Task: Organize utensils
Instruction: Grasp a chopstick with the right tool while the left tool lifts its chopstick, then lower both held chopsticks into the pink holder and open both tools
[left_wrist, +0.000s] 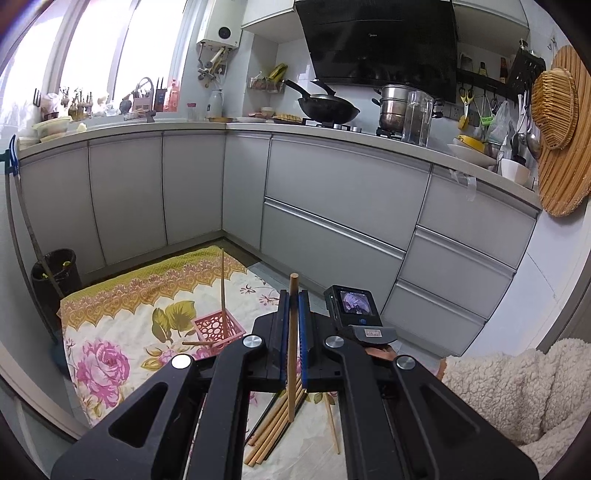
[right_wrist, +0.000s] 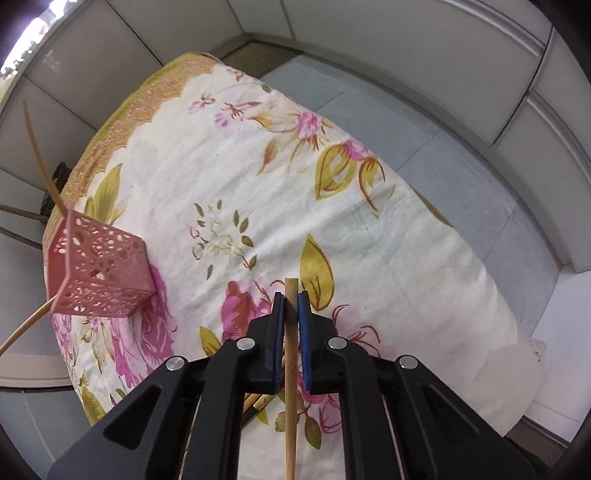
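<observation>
While both our tongs pinch a chopstick each, the pink basket (left_wrist: 220, 327) stands apart to the left.

With the left gripper (left_wrist: 294, 343) pressed together on a chopstick (left_wrist: 293, 332) that stands nearly upright between its blue pads, we see the stick's top poke above the jaws and its lower end hang over the loose chopsticks (left_wrist: 275, 424) lying on the floral cloth (left_wrist: 110, 347). Our right gripper (right_wrist: 291, 339) is likewise clamped on a second chopstick (right_wrist: 290, 387), which runs lengthwise through the pads with its tip just past them. One stick (left_wrist: 222, 284) leans upright in the basket and another (left_wrist: 197, 343) rests across its near edge. Past the cloth are grey cabinets (left_wrist: 332, 206) and a black bin (left_wrist: 55, 273); nothing lies on the cloth between the tongs and the basket.
</observation>
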